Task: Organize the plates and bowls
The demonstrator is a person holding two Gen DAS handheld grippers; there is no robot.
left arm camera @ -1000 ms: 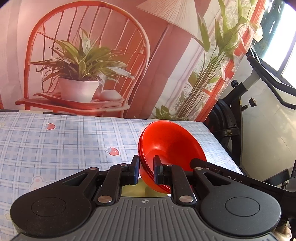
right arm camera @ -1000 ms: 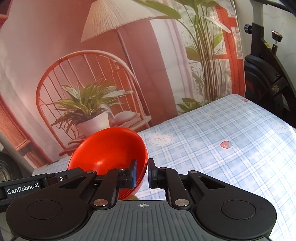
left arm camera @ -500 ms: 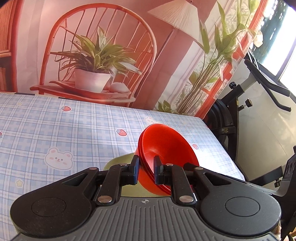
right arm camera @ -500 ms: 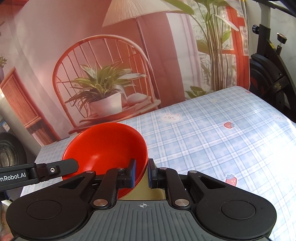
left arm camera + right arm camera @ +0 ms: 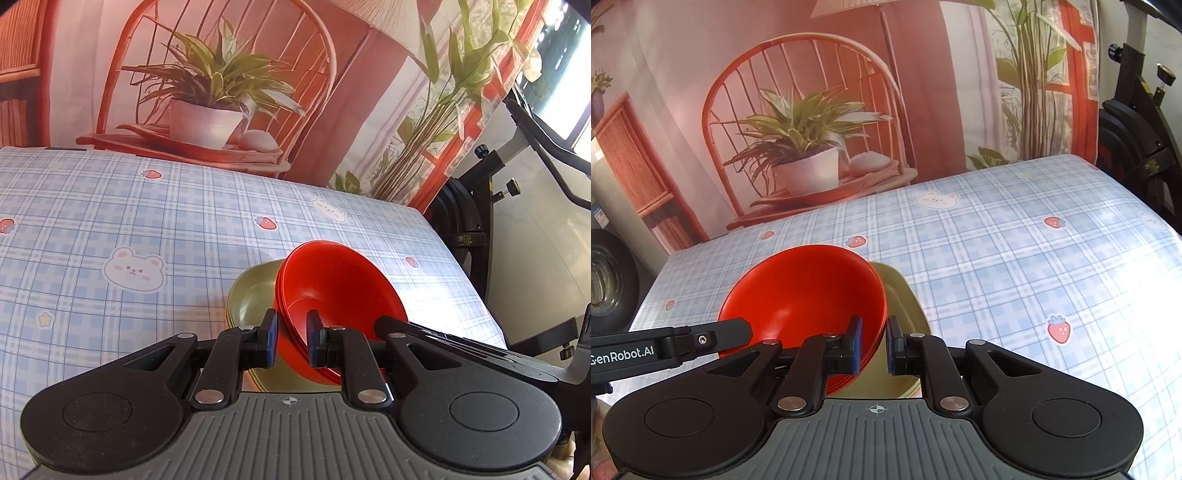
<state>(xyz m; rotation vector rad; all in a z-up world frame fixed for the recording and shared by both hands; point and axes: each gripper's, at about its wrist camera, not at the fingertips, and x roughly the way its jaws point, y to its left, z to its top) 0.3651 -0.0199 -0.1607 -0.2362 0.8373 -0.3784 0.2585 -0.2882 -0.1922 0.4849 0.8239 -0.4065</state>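
Note:
A stack of red bowls [image 5: 332, 295] is held between both grippers, low over an olive-green dish [image 5: 251, 299] on the table. My left gripper [image 5: 291, 339] is shut on the stack's left rim. My right gripper [image 5: 873, 345] is shut on the right rim of the red bowls [image 5: 805, 299]. The green dish [image 5: 901, 306] shows under and beside the bowls in the right wrist view. Each gripper's body shows in the other's view. Whether the bowls touch the dish is hidden.
The table wears a blue checked cloth [image 5: 129, 229] with bears and strawberries. A printed backdrop [image 5: 812, 110] of a chair and plant hangs behind it. An exercise bike [image 5: 517, 166] stands past the table's right edge.
Both grippers have lowered the red bowls toward the table. The green dish has come into view beneath them, and more of the tablecloth shows.

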